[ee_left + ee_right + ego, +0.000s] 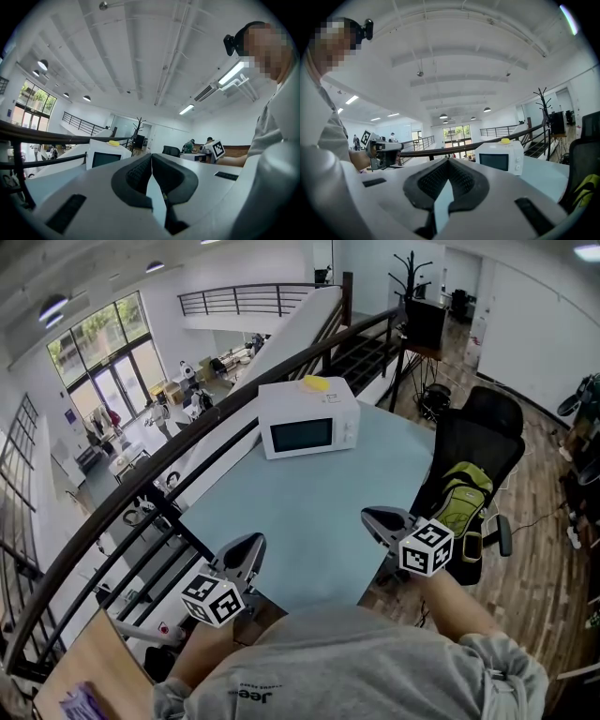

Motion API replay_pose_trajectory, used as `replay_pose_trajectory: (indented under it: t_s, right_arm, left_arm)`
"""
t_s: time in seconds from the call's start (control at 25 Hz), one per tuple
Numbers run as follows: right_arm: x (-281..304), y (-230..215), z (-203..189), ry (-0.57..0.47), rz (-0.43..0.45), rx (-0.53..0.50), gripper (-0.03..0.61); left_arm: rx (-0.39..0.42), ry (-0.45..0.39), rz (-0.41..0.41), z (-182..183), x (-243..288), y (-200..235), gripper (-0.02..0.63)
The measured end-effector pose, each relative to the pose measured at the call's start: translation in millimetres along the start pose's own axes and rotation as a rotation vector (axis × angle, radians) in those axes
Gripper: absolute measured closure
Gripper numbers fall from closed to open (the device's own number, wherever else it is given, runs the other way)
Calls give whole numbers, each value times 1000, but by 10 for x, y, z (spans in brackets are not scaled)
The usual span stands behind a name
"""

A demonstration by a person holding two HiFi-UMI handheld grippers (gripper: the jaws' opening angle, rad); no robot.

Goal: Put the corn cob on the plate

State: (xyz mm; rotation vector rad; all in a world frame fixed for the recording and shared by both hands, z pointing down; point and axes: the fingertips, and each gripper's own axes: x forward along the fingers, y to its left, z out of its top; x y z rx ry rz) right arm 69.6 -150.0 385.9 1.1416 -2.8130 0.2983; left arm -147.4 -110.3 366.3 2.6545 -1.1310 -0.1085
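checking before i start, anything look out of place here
A small yellow thing lies on top of the microwave, an odd spot; it may be the corn cob, too small to tell. No plate shows on the table.

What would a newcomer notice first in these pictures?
A white microwave stands at the table's far end, a yellow thing, likely the corn cob, on top. The left gripper and right gripper hover shut at the near edge; a green backpack sits on the chair at right.
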Motion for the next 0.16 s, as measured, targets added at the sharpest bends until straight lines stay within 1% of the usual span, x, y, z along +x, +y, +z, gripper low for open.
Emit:
replay_pose_trajectory:
  t_s: [0.16]
  right_arm:
    - [12, 17, 7, -1, -1, 1, 563]
  left_arm:
    - [-1, 2, -3, 7, -17, 5, 595]
